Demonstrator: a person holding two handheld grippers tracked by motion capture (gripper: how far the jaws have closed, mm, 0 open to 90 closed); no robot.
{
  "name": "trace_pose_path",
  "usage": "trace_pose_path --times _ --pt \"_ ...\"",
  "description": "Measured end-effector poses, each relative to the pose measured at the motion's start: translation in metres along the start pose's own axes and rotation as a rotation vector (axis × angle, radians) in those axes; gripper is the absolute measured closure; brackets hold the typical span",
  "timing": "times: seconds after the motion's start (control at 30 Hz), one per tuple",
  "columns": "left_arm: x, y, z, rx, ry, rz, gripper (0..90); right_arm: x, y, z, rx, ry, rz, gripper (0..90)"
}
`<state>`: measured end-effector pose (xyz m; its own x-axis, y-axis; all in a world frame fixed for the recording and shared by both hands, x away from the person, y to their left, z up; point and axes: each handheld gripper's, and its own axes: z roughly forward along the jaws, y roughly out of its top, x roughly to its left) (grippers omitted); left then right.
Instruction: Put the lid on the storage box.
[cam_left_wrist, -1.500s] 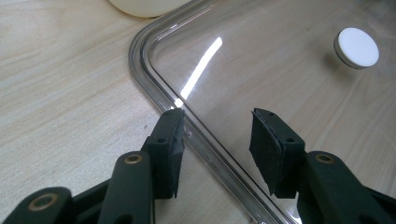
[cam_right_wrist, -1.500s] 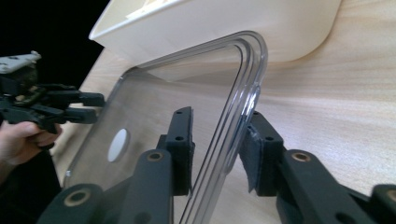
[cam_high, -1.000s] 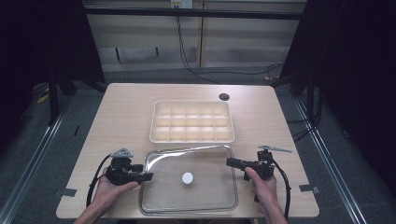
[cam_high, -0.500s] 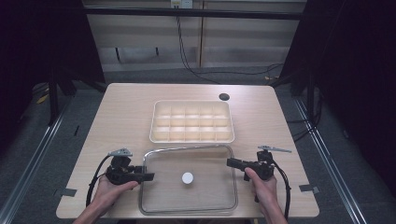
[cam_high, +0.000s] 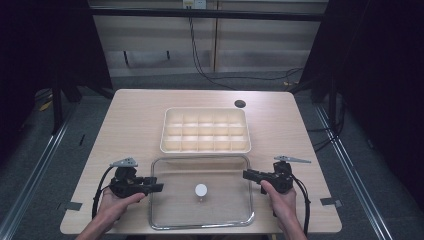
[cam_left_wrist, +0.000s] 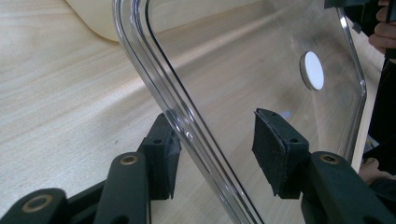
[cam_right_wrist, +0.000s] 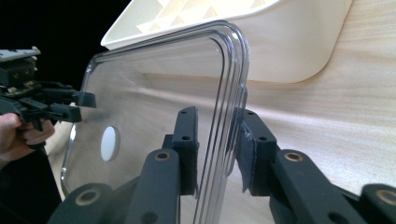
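Note:
A clear lid (cam_high: 220, 200) with a white knob (cam_high: 200, 190) lies flat on the table in front of a cream compartment tray (cam_high: 205, 148). My left gripper (cam_high: 159, 187) is at the lid's left edge. In the left gripper view its jaws (cam_left_wrist: 217, 133) straddle the rim of the lid (cam_left_wrist: 243, 70). They have just been closing, and one pad still stands off the rim. My right gripper (cam_high: 246, 174) is at the right edge. Its pads (cam_right_wrist: 217, 122) hug the rim of the lid (cam_right_wrist: 154, 93), though the jaws have just eased open a little.
A small black round hole (cam_high: 240, 103) sits near the table's far right. Bare wood (cam_high: 130, 130) lies to the left and right of the tray. The table's front edge runs just under the lid. Cables trail from both grippers toward the person.
The lid's far left corner has settled lower, so the lid now lies flatter. Both hands have stayed about where they were.

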<state>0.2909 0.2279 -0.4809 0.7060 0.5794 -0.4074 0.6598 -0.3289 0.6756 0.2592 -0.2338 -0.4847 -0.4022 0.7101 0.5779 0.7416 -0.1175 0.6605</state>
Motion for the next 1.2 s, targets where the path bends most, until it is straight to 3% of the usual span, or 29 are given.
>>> trace_pose_path --times 0.23,0.4,0.57,0.73,0.87,0.9,1.2 --pt "-0.001 0.002 -0.001 -0.002 -0.002 0.010 51.2 0.001 0.001 -0.002 -0.013 -0.005 0.000 70.3" --pt "-0.002 0.005 -0.006 -0.052 -0.011 0.008 55.7 0.004 0.004 -0.004 -0.036 -0.003 -0.009 70.3" --pt "-0.002 0.006 -0.011 -0.080 -0.026 -0.003 59.9 0.007 0.008 -0.007 -0.047 -0.007 -0.031 70.5" --pt "-0.004 0.008 -0.014 -0.086 -0.012 -0.003 61.2 0.010 0.010 -0.008 -0.062 -0.012 -0.032 70.7" --pt "-0.007 0.010 -0.017 -0.100 0.000 0.011 61.6 0.013 0.012 -0.010 -0.072 -0.016 -0.036 71.0" --pt "-0.008 0.012 -0.019 -0.109 0.002 0.032 62.5 0.016 0.013 -0.011 -0.079 -0.019 -0.035 71.0" --pt "-0.013 0.016 -0.028 -0.155 -0.004 0.040 67.3 0.025 0.019 -0.019 -0.109 -0.027 -0.069 71.7"
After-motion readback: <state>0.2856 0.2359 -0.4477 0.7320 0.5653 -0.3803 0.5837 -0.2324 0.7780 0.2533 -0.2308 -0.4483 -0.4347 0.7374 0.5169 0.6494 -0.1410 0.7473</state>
